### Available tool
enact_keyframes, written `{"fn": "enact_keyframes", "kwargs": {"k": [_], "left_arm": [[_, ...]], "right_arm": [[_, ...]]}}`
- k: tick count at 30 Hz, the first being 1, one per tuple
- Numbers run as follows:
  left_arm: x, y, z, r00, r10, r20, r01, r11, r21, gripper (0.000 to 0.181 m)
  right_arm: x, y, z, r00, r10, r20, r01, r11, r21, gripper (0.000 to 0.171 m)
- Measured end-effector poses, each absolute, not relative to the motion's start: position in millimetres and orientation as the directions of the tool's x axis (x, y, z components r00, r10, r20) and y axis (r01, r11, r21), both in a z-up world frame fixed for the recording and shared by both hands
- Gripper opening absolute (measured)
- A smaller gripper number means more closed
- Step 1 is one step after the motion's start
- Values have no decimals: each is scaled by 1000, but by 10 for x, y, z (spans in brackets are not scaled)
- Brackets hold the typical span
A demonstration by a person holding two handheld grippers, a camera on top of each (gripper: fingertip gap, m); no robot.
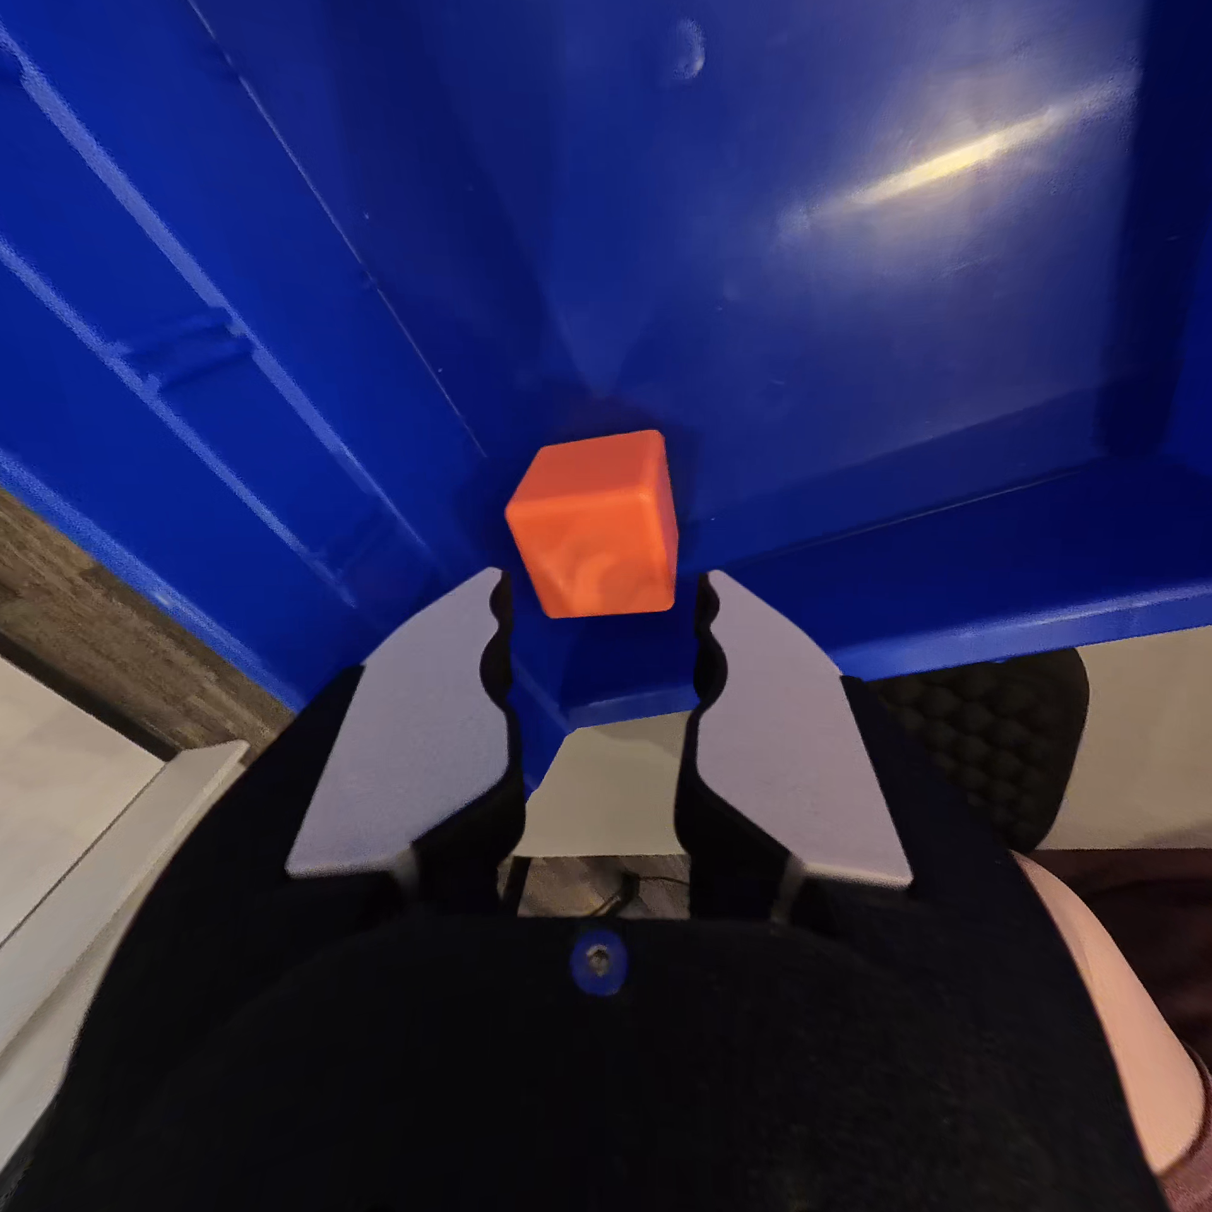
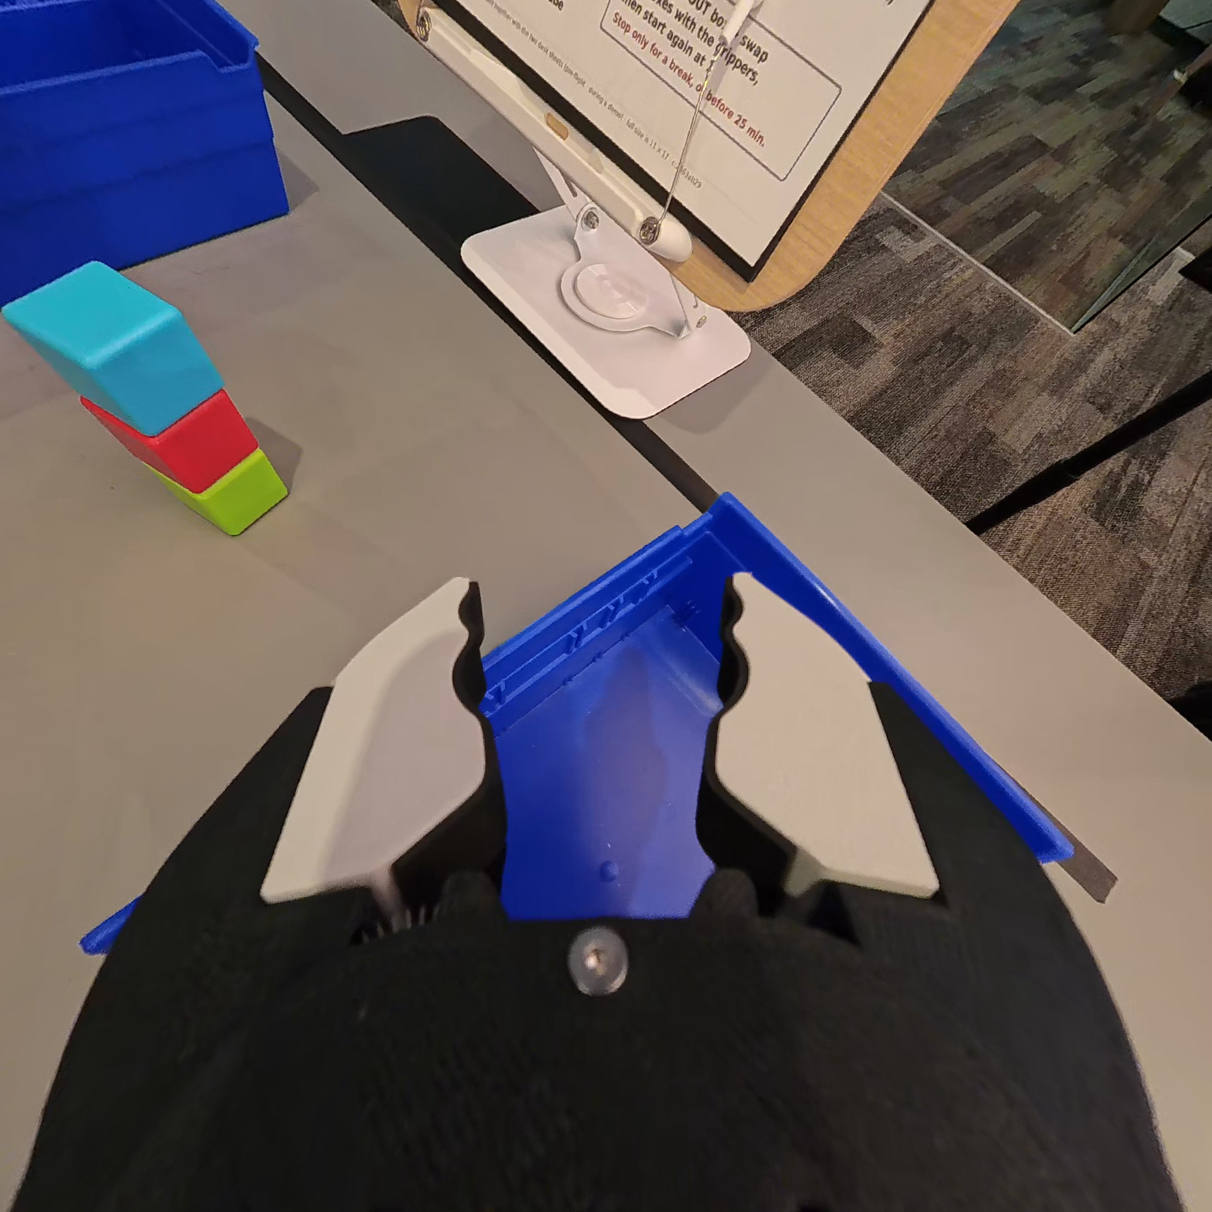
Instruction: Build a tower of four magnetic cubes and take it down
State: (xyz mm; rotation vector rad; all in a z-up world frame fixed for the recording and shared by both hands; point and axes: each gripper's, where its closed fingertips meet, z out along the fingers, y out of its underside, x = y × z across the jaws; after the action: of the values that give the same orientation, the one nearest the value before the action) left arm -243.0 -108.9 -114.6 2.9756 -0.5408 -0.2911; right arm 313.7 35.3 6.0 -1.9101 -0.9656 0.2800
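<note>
While the left gripper (image 1: 603, 584) hangs with its fingers (image 1: 426, 688) spread wide and nothing between them, the orange cube (image 1: 593, 525) sits just beyond the tips at the centre of the frame, in the corner of a blue bin (image 1: 852, 295), and I cannot tell whether the tips touch it yet. It looks like a small, stiff plastic block with rounded edges and a faint swirl in its glossy face; I'd guess it is light but a bit slippery, so the two opposite flat sides are the place to take hold, squarely, not on a corner.

Over in the right wrist view, the right gripper (image 2: 600, 590) is likewise wide open and empty, held above a second blue bin (image 2: 885, 656) low in the frame. Further out, at the left edge, three cubes stand stacked on the grey desk (image 2: 426, 459): green cube (image 2: 239, 498) at the bottom, red cube (image 2: 190, 439) above it, teal cube (image 2: 118, 347) on top. Being magnetic, the orange one will likely snap on when brought near, and might jolt the stack.

A white stand (image 2: 610, 315) holds a sign board at upper right.
</note>
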Motion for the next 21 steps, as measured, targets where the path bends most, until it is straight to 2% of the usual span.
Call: {"fn": "enact_keyframes", "kwargs": {"k": [5, 9, 12, 18, 21], "left_arm": [[-2477, -1069, -1155, 936, -306, -176, -288, -950, 122, 54], [-2488, -1164, -1294, 945, -290, -154, -253, -942, 222, 51], [-2496, -1112, -1328, 940, -296, -167, -255, -939, 231, 49], [-2240, -881, -1217, 887, -429, -171, -413, -902, 123, 48], [-2124, -738, -1002, 871, -443, -210, -452, -892, 7, 48]], "right_arm": [[3110, 337, 52, 653, 731, 197, 517, -241, -822, 71], [3112, 330, 42, 653, 732, 193, 518, -245, -820, 71], [3108, 327, 42, 653, 733, 192, 518, -247, -819, 71], [3081, 315, -17, 643, 742, 189, 536, -260, -803, 71], [3073, 319, -40, 641, 743, 193, 544, -262, -797, 71]]}}
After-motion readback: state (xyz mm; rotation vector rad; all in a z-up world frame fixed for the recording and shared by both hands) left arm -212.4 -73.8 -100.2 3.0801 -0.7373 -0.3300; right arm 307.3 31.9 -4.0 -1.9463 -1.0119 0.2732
